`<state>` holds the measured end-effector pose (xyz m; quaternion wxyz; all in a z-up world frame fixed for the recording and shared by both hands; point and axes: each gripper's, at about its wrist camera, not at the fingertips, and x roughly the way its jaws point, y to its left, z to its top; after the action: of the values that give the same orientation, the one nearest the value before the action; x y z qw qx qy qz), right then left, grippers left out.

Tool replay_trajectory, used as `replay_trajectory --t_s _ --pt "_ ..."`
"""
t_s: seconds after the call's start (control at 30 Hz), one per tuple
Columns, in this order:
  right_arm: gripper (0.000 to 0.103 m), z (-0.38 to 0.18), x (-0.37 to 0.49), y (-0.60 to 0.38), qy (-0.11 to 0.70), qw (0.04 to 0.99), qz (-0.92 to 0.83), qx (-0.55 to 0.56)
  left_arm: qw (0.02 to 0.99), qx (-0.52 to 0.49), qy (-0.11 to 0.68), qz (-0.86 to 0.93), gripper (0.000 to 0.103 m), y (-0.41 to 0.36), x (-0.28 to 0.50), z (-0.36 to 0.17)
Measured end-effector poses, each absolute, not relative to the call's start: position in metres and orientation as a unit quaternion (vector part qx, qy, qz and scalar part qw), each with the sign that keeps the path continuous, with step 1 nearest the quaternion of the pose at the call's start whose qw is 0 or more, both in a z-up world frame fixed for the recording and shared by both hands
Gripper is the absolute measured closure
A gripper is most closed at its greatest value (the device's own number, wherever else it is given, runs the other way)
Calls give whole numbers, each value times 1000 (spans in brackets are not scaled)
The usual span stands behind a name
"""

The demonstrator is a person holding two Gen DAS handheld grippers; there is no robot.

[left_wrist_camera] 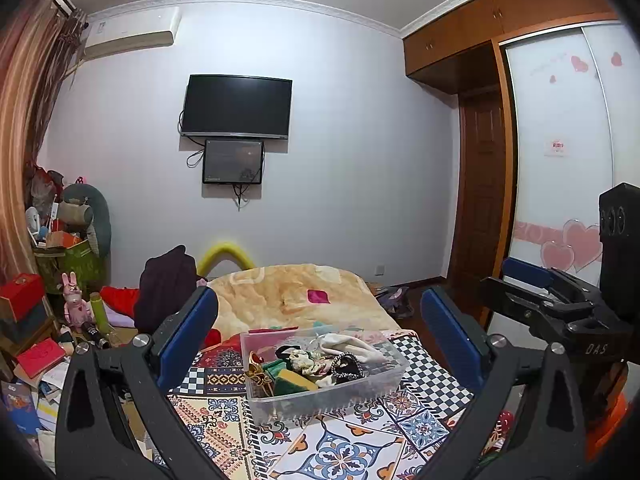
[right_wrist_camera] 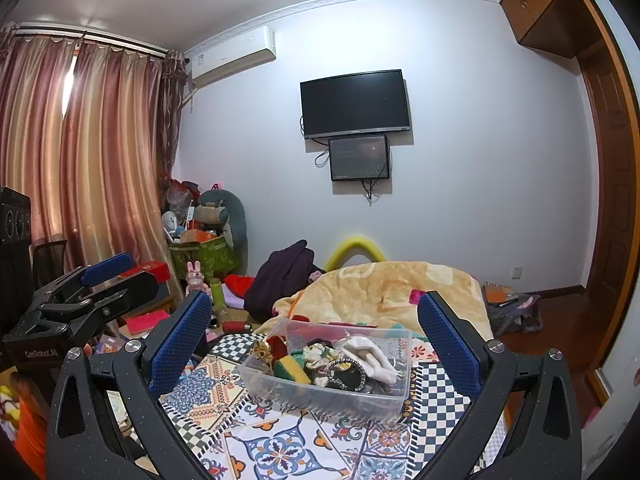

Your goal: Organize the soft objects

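While held above the patterned cloth [left_wrist_camera: 352,448], left gripper [left_wrist_camera: 320,340] and right gripper [right_wrist_camera: 316,344] both spread wide, grasping nothing; clear bin [right_wrist_camera: 360,398] on cloth between the blue pads [right_wrist_camera: 182,340], filled with sponge [right_wrist_camera: 294,369], white fabric [right_wrist_camera: 370,354], beaded band [right_wrist_camera: 346,372]

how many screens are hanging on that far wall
2. The large black TV hangs at mid-wall, and a smaller dark monitor sits directly beneath it, touching its lower edge. Both look switched off.
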<state>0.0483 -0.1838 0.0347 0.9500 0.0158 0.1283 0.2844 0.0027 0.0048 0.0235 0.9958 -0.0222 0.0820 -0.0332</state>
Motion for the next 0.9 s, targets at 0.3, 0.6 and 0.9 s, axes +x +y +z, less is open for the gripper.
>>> replay_trajectory --t_s 0.3,0.6,0.9 --pt "0 35 49 -185 128 950 285 15 996 -21 80 -32 0 4 3 24" --pt "0 35 49 -185 128 950 285 15 997 -18 71 -32 0 2 1 26" --pt "0 35 48 -185 125 951 283 12 996 -22 77 -40 0 -1 2 25"
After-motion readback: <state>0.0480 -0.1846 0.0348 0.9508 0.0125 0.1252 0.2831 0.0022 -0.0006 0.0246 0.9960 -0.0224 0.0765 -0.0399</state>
